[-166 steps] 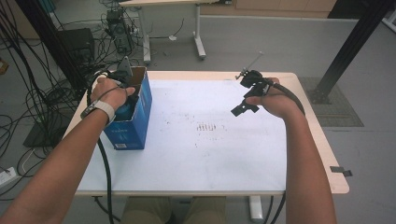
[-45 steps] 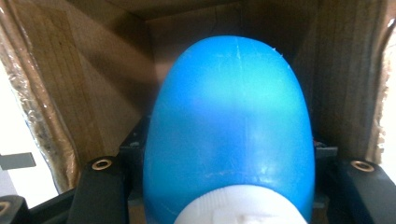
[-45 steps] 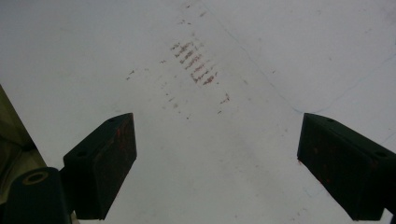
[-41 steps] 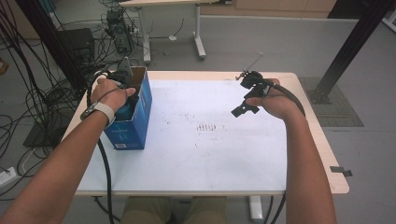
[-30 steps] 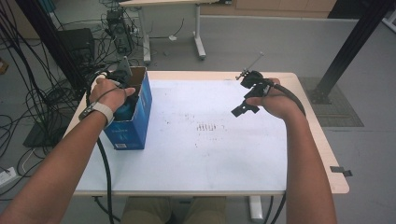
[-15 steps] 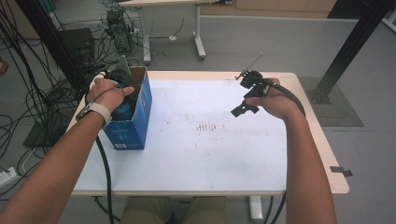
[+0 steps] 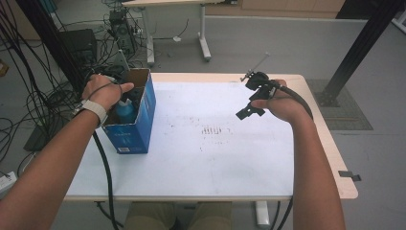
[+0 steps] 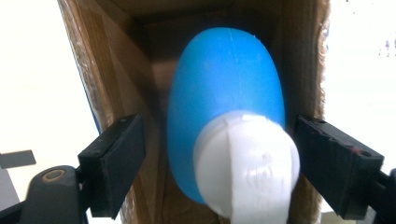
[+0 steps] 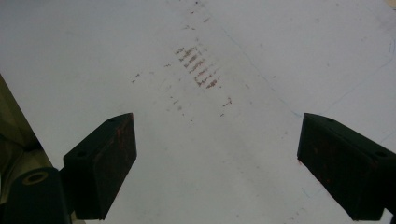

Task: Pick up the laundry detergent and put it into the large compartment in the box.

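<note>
Inside the cardboard box, the left gripper, just opening, flanks the blue bottle.

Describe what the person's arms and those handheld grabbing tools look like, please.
Both forearms are bare; the left wrist wears a pale strap. Each gripper is black, with two blocky black fingers whose pads show reddish smudges. A thick black cable trails from the left gripper, another from the right gripper.

Grey smooth floor stretching behind the white scuffed surface, second pale desk standing beyond, black tangled cables trailing left, black slanted post rising right
</note>
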`<action>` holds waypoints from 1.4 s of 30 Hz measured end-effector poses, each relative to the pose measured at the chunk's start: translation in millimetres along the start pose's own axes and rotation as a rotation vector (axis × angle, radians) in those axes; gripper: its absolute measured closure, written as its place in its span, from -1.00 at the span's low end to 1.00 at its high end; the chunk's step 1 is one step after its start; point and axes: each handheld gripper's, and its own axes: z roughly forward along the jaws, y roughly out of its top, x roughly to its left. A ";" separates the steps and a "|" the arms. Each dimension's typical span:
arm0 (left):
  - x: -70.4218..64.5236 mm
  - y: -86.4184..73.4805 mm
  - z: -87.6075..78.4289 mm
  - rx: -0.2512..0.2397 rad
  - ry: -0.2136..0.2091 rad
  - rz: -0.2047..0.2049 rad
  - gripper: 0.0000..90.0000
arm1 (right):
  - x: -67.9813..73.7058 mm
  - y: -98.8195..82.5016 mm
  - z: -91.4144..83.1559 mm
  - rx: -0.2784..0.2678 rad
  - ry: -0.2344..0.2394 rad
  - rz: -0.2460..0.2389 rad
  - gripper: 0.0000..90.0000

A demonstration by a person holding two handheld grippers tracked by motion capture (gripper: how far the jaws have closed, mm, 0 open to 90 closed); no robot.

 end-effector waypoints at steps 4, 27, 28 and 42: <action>-1.9 -2.9 -6.0 -0.012 0.002 0.008 -0.63 | 1.1 -0.5 -1.6 -0.001 -0.004 -0.005 -0.74; -17.0 -5.7 -66.4 -0.055 0.012 0.075 -0.79 | 4.8 -5.1 -10.1 -0.008 -0.013 0.001 -0.74; -18.2 -5.1 -69.7 -0.056 0.008 0.090 -0.79 | 4.7 -5.1 -10.6 -0.007 -0.013 -0.001 -0.74; -30.9 -1.4 -118.3 -0.126 -0.053 0.270 -0.84 | 2.6 -8.7 -17.4 -0.008 -0.026 0.013 -0.75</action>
